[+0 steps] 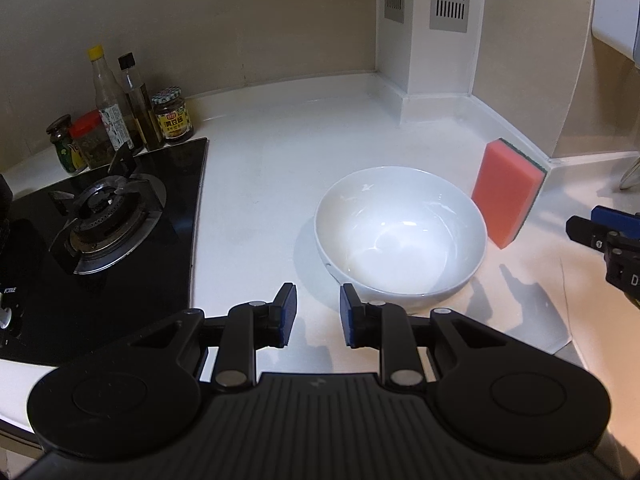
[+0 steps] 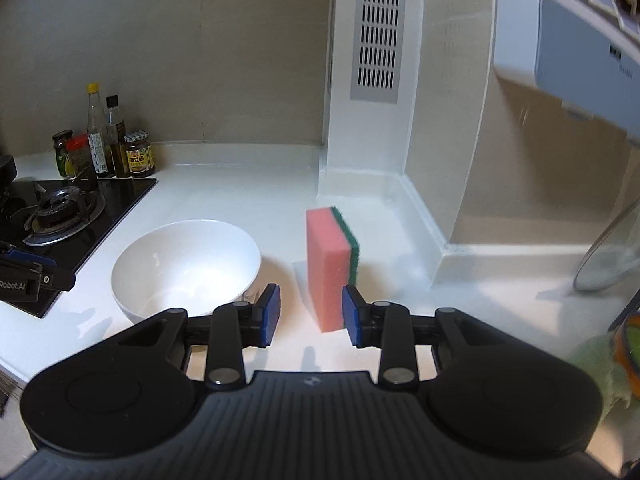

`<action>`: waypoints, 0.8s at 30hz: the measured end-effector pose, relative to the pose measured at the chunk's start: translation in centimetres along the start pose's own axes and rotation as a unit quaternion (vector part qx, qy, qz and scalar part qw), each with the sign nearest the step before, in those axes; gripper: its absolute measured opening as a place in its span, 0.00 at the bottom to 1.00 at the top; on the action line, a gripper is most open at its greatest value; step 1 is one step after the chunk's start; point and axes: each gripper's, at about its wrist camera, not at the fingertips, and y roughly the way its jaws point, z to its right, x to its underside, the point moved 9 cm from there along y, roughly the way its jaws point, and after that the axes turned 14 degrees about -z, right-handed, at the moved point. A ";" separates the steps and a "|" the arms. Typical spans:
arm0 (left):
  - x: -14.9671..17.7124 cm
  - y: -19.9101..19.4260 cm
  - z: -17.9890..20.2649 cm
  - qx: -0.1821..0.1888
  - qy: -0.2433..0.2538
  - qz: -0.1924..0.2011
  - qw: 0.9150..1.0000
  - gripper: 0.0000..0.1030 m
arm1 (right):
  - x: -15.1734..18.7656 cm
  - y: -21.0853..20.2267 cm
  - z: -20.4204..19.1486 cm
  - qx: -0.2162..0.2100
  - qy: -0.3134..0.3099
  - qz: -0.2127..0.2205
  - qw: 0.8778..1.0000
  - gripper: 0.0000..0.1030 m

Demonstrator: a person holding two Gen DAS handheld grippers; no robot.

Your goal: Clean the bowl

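Note:
A white bowl (image 1: pixel 400 236) (image 2: pixel 186 266) stands upright on the white counter, nothing visible inside. Just to its right a pink sponge (image 1: pixel 506 190) (image 2: pixel 328 268) with a green scouring side stands on end. My left gripper (image 1: pixel 318 312) is open and holds nothing; it hovers just short of the bowl's near rim, slightly to its left. My right gripper (image 2: pixel 310 314) is open too, its blue pads (image 2: pixel 352 312) level with the sponge's near lower corner but not pressing it. The right gripper's tip shows at the left wrist view's right edge (image 1: pixel 588 232).
A black gas hob (image 1: pixel 100 216) (image 2: pixel 60 212) lies left of the bowl, with several sauce bottles and jars (image 1: pixel 120 116) (image 2: pixel 104 148) behind it. A white column with vents (image 2: pixel 372 80) rises behind the sponge. A glass lid (image 2: pixel 608 252) leans at the right.

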 end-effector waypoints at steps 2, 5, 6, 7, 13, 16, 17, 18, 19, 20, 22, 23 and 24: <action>-0.3 0.2 -0.3 -0.005 0.009 -0.001 1.000 0.27 | -0.2 0.2 -0.4 0.001 0.001 0.001 1.000 0.28; -1.0 0.4 -0.8 -0.003 0.021 -0.004 1.000 0.27 | -0.5 0.6 -0.6 0.004 0.012 0.001 1.000 0.28; -1.2 0.5 -1.0 0.000 0.026 -0.004 1.000 0.27 | -0.7 0.6 -0.6 0.008 0.018 0.003 1.000 0.28; -1.4 0.5 -1.1 0.002 0.029 -0.004 1.000 0.27 | -0.8 0.7 -0.7 0.012 0.021 0.004 1.000 0.28; -3.1 1.5 -2.7 0.032 0.038 -0.016 0.999 0.27 | -1.7 0.6 -1.0 0.038 0.038 0.003 0.999 0.28; -3.8 2.0 -3.2 0.043 0.047 -0.017 0.998 0.27 | -2.1 0.7 -0.7 0.057 0.036 0.005 0.998 0.28; -4.1 2.2 -3.3 0.047 0.051 -0.017 0.997 0.27 | -2.1 0.7 -0.6 0.062 0.040 0.003 0.997 0.28; -4.3 2.4 -3.3 0.051 0.056 -0.017 0.997 0.27 | -2.2 0.7 -0.4 0.067 0.044 0.003 0.997 0.28; -4.6 2.6 -3.3 0.057 0.057 -0.019 0.997 0.27 | -2.4 0.7 -0.3 0.070 0.045 0.003 0.997 0.28; -4.8 2.9 -3.2 0.066 0.059 -0.020 0.996 0.27 | -2.6 0.6 0.0 0.078 0.047 0.005 0.996 0.28; -5.3 3.2 -3.1 0.078 0.062 -0.024 0.995 0.27 | -2.8 0.6 0.1 0.087 0.041 0.001 0.995 0.28; -5.5 3.3 -3.0 0.087 0.066 -0.025 0.994 0.27 | -2.9 0.7 0.1 0.090 0.038 -0.003 0.995 0.28; -5.6 3.4 -2.8 0.092 0.071 -0.026 0.993 0.27 | -3.1 0.8 0.0 0.089 0.029 -0.008 0.996 0.28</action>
